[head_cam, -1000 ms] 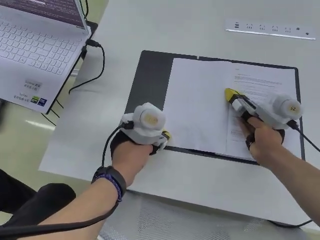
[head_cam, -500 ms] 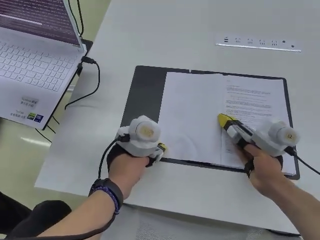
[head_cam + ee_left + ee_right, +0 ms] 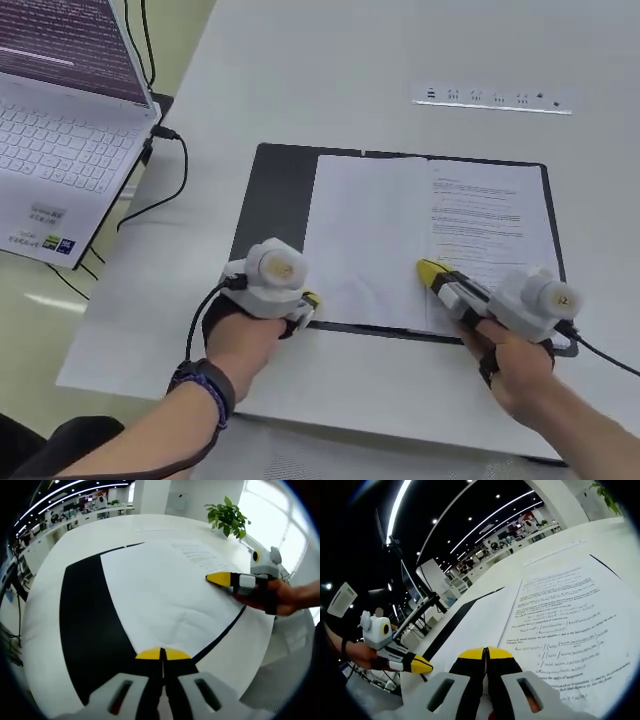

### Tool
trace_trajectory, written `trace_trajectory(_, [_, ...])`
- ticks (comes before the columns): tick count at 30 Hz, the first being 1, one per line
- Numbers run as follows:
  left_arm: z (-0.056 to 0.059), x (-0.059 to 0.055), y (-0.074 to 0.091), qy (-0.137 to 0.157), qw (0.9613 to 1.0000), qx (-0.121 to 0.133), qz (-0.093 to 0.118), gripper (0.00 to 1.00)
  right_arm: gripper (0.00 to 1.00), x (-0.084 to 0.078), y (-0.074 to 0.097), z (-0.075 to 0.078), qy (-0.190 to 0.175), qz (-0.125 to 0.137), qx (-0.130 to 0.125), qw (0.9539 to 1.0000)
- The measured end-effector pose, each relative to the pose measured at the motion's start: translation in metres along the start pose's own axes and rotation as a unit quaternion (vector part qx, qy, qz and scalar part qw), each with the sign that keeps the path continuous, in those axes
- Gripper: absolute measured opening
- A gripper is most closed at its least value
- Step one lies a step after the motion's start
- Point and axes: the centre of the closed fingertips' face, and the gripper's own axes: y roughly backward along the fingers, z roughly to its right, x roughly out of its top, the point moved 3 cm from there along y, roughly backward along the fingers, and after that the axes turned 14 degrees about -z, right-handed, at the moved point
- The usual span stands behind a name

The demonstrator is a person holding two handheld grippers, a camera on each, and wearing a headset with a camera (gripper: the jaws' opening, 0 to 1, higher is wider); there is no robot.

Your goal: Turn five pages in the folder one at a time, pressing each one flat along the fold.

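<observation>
Right gripper (image 3: 429, 269) slid down the open folder's (image 3: 280, 200) fold; jaws closed empty, like left gripper's (image 3: 309, 300).

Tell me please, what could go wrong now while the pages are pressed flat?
1. The right tool is shut to a narrow tip at the fold; a hard push may crease or tear the page.
2. The left tool sits at the bottom edge of the folder, so it might slide on the smooth table.
</observation>
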Motion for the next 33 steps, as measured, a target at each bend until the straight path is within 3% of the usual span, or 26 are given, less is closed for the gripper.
trace_trajectory(7, [0.001,0.0,0.0,-0.004,1.0,0.007,0.004,0.0,0.0,-0.013,0.006,-0.001,-0.014,0.004,-0.004,0.9999])
trace_trajectory(23, [0.001,-0.001,0.0,-0.003,0.9998,0.005,0.017,0.0,0.0,-0.041,0.024,-0.013,-0.01,-0.019,0.003,0.9998])
trace_trajectory(33, [0.0,-0.003,0.001,-0.007,0.9997,0.007,0.021,0.0,0.0,-0.051,0.03,-0.022,-0.015,-0.023,-0.005,0.9996])
